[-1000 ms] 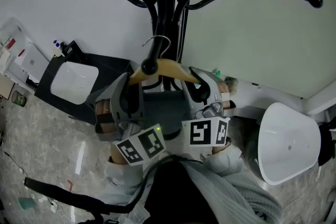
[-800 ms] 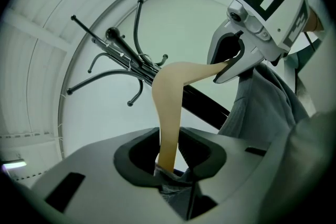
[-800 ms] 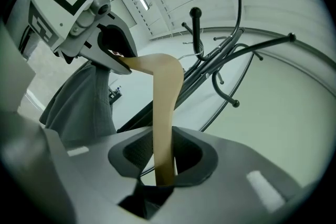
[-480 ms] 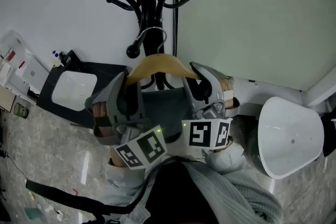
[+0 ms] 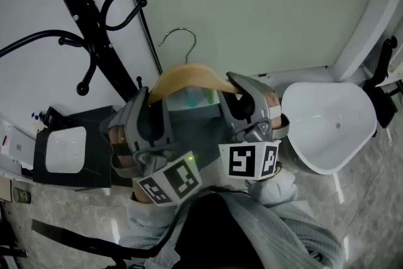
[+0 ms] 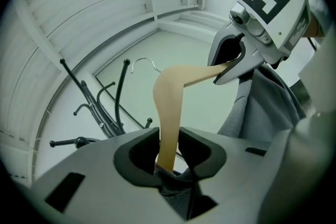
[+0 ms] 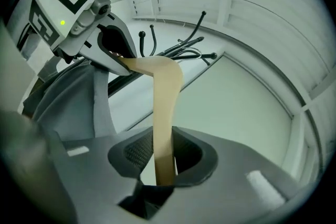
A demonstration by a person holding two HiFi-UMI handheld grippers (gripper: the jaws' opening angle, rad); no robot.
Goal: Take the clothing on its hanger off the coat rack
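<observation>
Coat rack (image 5: 80, 41): black, tilted across the upper left of the head view, with curved arms and knob ends. A black case (image 5: 63, 153) with a white panel sits below the rack, and a white shell seat (image 5: 327, 126) is well to the rack's right. Hanger (image 5: 189, 75) is off the rack, just right of it. Its wire hook (image 5: 180, 41) is in open air, apart from every rack arm, with one thin rack rod passing near on the hook's left. Hanger is pale wood, bowed, with grey clothing (image 5: 192, 118) draped under it. Left gripper (image 6: 168, 157) is clamped on the hanger end nearer the rack, with fabric in the jaws too. Right gripper (image 7: 163, 165) is clamped on the far end. Floor (image 5: 63, 214) is grey marbled, wall (image 5: 264, 3) pale green.
</observation>
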